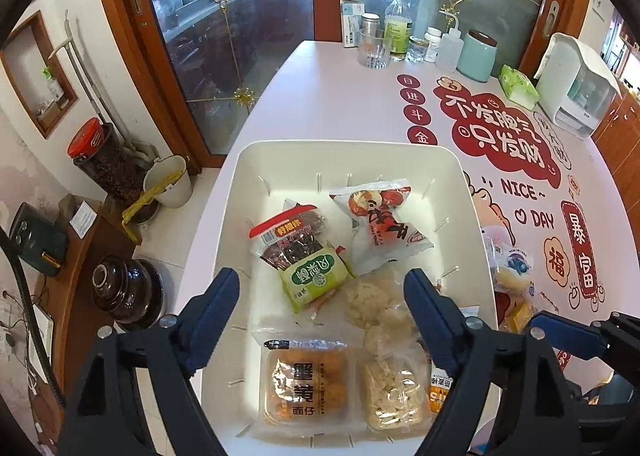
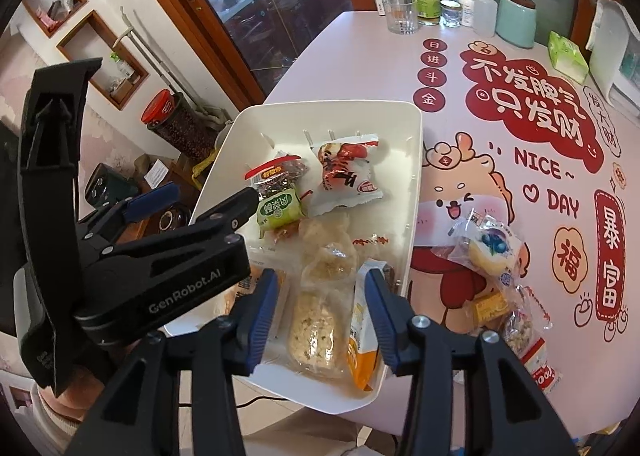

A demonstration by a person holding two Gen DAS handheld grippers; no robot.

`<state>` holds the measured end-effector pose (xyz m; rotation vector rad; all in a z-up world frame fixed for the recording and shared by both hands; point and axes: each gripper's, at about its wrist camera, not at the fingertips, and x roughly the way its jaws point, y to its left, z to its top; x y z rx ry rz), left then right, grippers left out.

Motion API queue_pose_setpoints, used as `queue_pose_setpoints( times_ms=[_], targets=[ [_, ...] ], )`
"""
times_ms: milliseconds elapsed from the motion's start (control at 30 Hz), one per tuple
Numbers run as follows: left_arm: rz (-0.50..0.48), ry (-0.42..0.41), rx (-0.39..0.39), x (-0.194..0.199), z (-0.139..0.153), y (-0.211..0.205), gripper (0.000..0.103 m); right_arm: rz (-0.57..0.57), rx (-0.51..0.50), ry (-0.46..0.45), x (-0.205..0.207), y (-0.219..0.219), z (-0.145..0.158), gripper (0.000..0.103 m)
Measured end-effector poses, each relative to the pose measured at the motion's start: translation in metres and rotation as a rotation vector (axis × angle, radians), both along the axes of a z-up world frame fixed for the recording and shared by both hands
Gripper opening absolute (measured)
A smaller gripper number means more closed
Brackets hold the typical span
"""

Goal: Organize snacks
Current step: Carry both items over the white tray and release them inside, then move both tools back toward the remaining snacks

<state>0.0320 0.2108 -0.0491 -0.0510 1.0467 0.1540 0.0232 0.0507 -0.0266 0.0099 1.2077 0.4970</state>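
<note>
Round pale-pink table point(image 1: 320, 95) w/ red cartoon print carries everything. At its far edge: white countertop appliance point(image 1: 576, 91), mint-green canister w/ brown lid point(image 1: 478, 55), clear glass tumbler point(image 1: 374, 47), plus bottles & jars beside them.

Large white rectangular plastic bin point(image 1: 472, 215) sits on the table's near-left part; snacks lie inside. Far end: white-and-red pouch w/ cartoon print point(image 1: 380, 223). Just left of it, clear pack w/ red top band & dark contents point(image 1: 288, 236), its near end under a small green wrapped bar point(image 1: 316, 276). Mid-bin: clear bag of pale puffed pieces point(image 1: 380, 308). Near end: clear tray pack of orange-brown bites w/ black characters point(image 1: 308, 380), next to it a clear pack of pale crumbly cake point(image 1: 394, 396), and an orange-and-white sachet point(image 2: 362, 336) against the right wall.

Outside the bin, on the table to its right: blueberry-print clear wrapped cake point(image 2: 488, 248), small yellow packet point(image 2: 490, 306), a red-and-white wrapper point(image 2: 536, 356) nearer the edge.

Left gripper point(image 1: 322, 288) hovers over the bin's near half, blue-padded jaws spread wide, nothing between them. Right gripper point(image 2: 322, 292) hangs above the bin's near-right corner, jaws moderately apart, empty, the crumbly cake pack below the gap.
</note>
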Motion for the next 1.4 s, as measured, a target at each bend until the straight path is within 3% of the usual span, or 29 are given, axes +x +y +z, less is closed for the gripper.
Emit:
queue_pose_setpoints(
  times_ms=[833, 1400],
  targets=[
    [-0.139, 0.024, 0.006, 0.007, 0.001, -0.057, 0.084, -0.135, 0.045, 0.033, -0.005, -0.056, -0.002, 0.046],
    [-0.353, 0.037, 0.04, 0.021, 0.003, -0.158, 0.084, -0.374, 0.052, -0.011, -0.012, -0.178, 0.0, 0.046]
  ],
)
